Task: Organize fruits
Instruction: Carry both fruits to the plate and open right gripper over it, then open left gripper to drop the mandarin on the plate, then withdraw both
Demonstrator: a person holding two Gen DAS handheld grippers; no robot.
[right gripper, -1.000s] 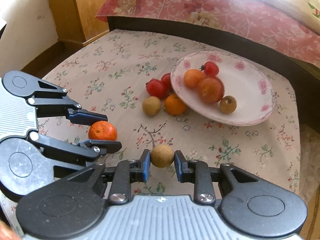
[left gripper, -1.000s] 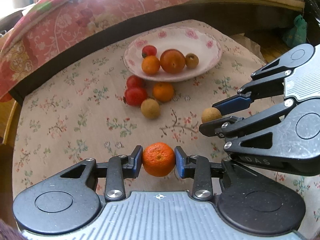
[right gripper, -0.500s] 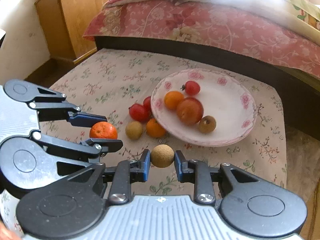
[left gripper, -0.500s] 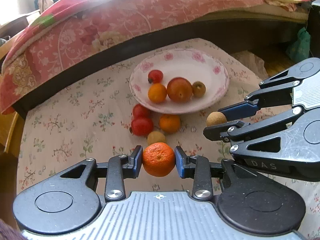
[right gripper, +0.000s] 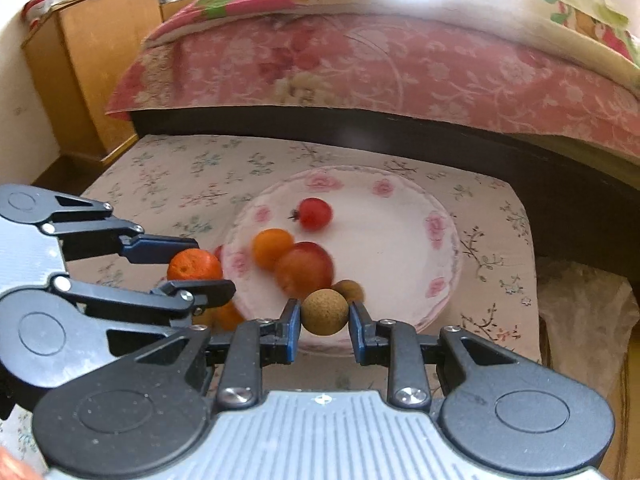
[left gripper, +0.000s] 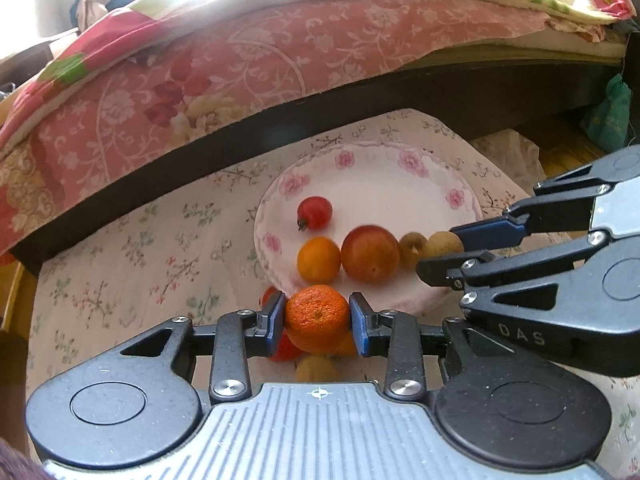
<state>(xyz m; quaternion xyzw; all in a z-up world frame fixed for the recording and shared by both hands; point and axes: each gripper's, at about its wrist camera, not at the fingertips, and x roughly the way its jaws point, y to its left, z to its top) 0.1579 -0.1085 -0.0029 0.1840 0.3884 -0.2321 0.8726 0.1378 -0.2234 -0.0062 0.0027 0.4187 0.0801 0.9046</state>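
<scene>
My left gripper (left gripper: 317, 318) is shut on a tangerine (left gripper: 316, 317) and holds it above the near edge of the white floral plate (left gripper: 384, 168). My right gripper (right gripper: 324, 314) is shut on a tan round longan (right gripper: 324, 312) over the plate's (right gripper: 400, 216) near rim. The plate holds a red tomato (left gripper: 315, 212), a small orange (left gripper: 319, 260), a larger red-orange fruit (left gripper: 370, 253) and a brown longan (left gripper: 412, 243). Each gripper shows in the other's view: the right one (left gripper: 448, 250) and the left one (right gripper: 196, 266). Loose fruits (left gripper: 316, 368) lie partly hidden beneath my left gripper.
The plate stands on a small table with a flowered cloth (right gripper: 180, 168). A bed with a pink floral cover (right gripper: 380, 64) and a dark frame runs behind it. A wooden cabinet (right gripper: 88, 64) stands at the far left. A green bag (left gripper: 608, 116) hangs at the right.
Both grippers have moved forward toward the plate with their fruits still held. The plate looms larger and the loose fruits have slid under my left gripper.
</scene>
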